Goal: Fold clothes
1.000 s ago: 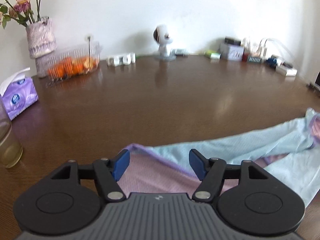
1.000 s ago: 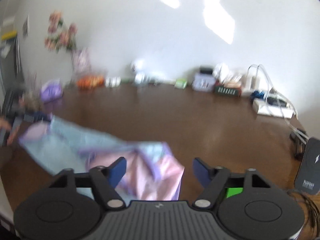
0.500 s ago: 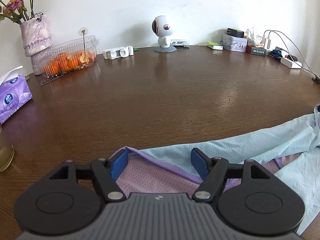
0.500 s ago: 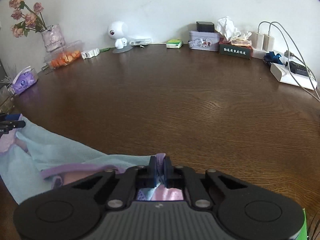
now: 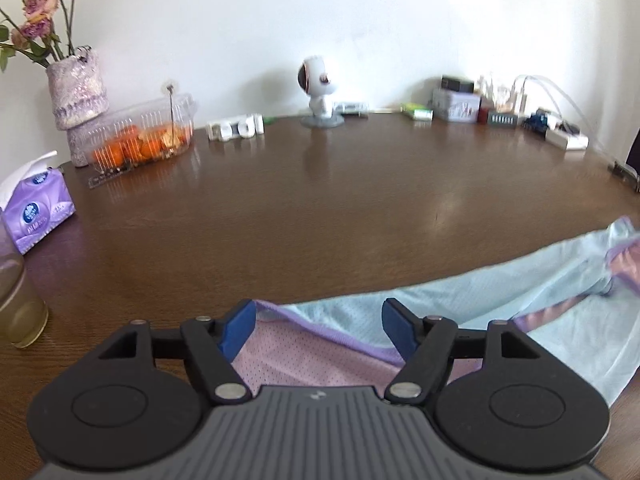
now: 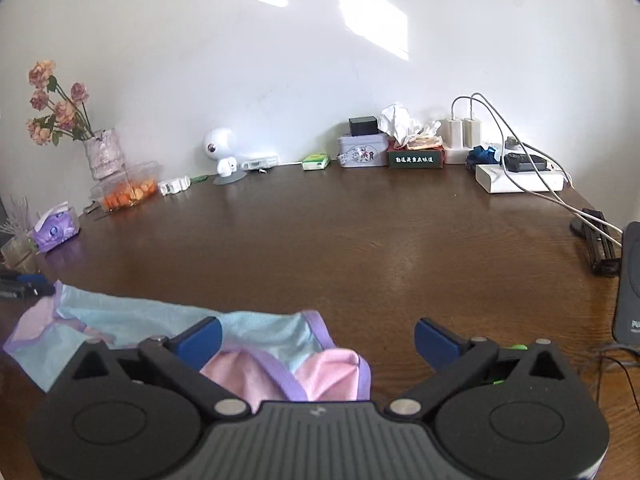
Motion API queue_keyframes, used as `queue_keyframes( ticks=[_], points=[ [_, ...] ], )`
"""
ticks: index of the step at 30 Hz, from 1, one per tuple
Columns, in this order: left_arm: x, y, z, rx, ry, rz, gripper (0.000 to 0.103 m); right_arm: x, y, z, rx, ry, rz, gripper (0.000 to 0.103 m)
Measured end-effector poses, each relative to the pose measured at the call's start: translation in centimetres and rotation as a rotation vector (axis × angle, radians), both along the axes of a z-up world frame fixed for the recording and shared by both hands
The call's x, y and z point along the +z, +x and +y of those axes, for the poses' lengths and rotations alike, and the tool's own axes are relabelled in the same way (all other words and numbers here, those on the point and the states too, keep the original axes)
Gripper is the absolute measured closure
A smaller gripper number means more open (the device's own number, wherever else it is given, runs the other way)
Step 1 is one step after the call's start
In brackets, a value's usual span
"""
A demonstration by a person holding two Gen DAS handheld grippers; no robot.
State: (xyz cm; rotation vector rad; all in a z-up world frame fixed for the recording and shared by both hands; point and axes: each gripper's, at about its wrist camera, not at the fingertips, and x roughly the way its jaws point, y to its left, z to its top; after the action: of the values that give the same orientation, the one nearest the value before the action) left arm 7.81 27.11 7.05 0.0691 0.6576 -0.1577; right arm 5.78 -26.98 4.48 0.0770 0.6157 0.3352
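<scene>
My left gripper [image 5: 318, 326] has its jaws spread wide and holds nothing; the pink mesh end of the garment [image 5: 420, 312] lies flat beneath and between the blue pads. My right gripper [image 6: 318, 340] likewise has its jaws fully apart and empty, with the bunched pink and lilac-trimmed end of the garment [image 6: 280, 364] lying below the left pad and the gap. The garment stretches along the near edge of the brown surface [image 6: 360, 248], light blue mesh in the middle, pink at both ends.

Containers noted along the far edge:
- Clear plastic clamshell box [image 5: 140, 138], lid closed, holding orange fruit.
- Textured vase [image 5: 76, 86] standing just behind the clamshell box, holding dried roses.
- Purple tissue pack [image 5: 38, 212], one white tissue standing out of the top.
- Glass [image 5: 18, 304] at the left edge, holding yellowish liquid.
- Printed tin [image 6: 362, 152], closed, with a black box resting on its lid.
- Dark green tissue box [image 6: 416, 156], white tissue bunched above it.

A white robot figurine [image 5: 318, 88] stands at the back, between the clamshell box and the tin.
</scene>
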Motion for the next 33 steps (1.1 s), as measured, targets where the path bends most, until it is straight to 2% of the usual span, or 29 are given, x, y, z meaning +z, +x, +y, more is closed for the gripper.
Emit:
queue_keyframes(
  ticks=[3, 5, 7, 9, 10, 14, 18, 19, 20, 21, 22, 23, 25, 29, 30, 31, 32, 33],
  points=[
    [0.9, -0.6, -1.6, -0.066, -0.077, -0.008, 0.030, 0.1, -0.9, 2.1, 0.037, 0.011, -0.014, 0.000],
    [1.0, -1.0, -3.9, -0.174, -0.097, -0.003, 0.026, 0.6, -1.9, 4.9, 0.163, 0.042, -0.045, 0.000],
    [0.5, -1.5, -6.8, -0.299, -0.010, 0.001, 0.022, 0.6, -1.8, 8.9, 0.308, 0.021, -0.063, 0.001],
    [-0.5, -1.4, -8.0, -0.348, 0.049, 0.027, 0.022, 0.1, -1.4, 12.8, 0.415, -0.041, -0.076, 0.004],
    [-0.8, -1.2, -7.9, -0.340, 0.049, 0.049, 0.023, -0.3, -1.2, 14.4, 0.448, -0.077, -0.078, 0.008],
    [-1.2, -0.9, -5.9, -0.287, 0.027, 0.067, 0.037, -1.3, -0.2, 17.4, 0.518, -0.126, -0.023, 0.015],
    [-1.4, -0.5, -5.3, -0.295, 0.066, 0.060, 0.053, -2.0, 0.4, 16.7, 0.507, -0.122, 0.028, 0.025],
    [-1.5, -0.4, -5.2, -0.302, 0.067, 0.066, 0.060, -2.1, 0.5, 16.3, 0.494, -0.112, 0.040, 0.027],
    [-1.6, -0.3, -5.2, -0.312, 0.069, 0.074, 0.067, -2.2, 0.7, 15.9, 0.481, -0.100, 0.047, 0.033],
    [-1.8, -0.2, -5.3, -0.324, 0.072, 0.082, 0.081, -2.2, 0.8, 15.6, 0.472, -0.088, 0.055, 0.037],
    [-1.9, -0.1, -5.3, -0.334, 0.071, 0.086, 0.094, -2.3, 1.0, 15.4, 0.464, -0.086, 0.059, 0.051],
    [-2.0, -0.2, -5.2, -0.339, 0.066, 0.081, 0.095, -2.4, 1.0, 15.3, 0.457, -0.096, 0.057, 0.074],
    [-1.8, -0.5, -4.8, -0.342, 0.049, 0.067, 0.100, -2.3, 1.0, 14.9, 0.446, -0.104, 0.056, 0.096],
    [-1.2, -1.4, -4.0, -0.319, 0.018, 0.049, 0.100, -1.8, 0.4, 14.1, 0.451, -0.097, 0.048, 0.097],
    [-1.1, -1.6, -4.0, -0.310, 0.021, 0.047, 0.098, -1.7, 0.1, 13.9, 0.454, -0.097, 0.036, 0.097],
    [-1.0, -1.8, -3.9, -0.301, 0.024, 0.046, 0.079, -1.5, -0.3, 13.8, 0.455, -0.095, 0.019, 0.092],
    [-0.8, -2.2, -3.9, -0.283, 0.027, 0.034, 0.051, -1.3, -0.7, 13.5, 0.457, -0.085, -0.002, 0.069],
    [-0.6, -2.8, -3.9, -0.260, 0.030, 0.010, 0.000, -1.0, -1.2, 13.0, 0.459, -0.061, -0.020, 0.042]
  ],
)
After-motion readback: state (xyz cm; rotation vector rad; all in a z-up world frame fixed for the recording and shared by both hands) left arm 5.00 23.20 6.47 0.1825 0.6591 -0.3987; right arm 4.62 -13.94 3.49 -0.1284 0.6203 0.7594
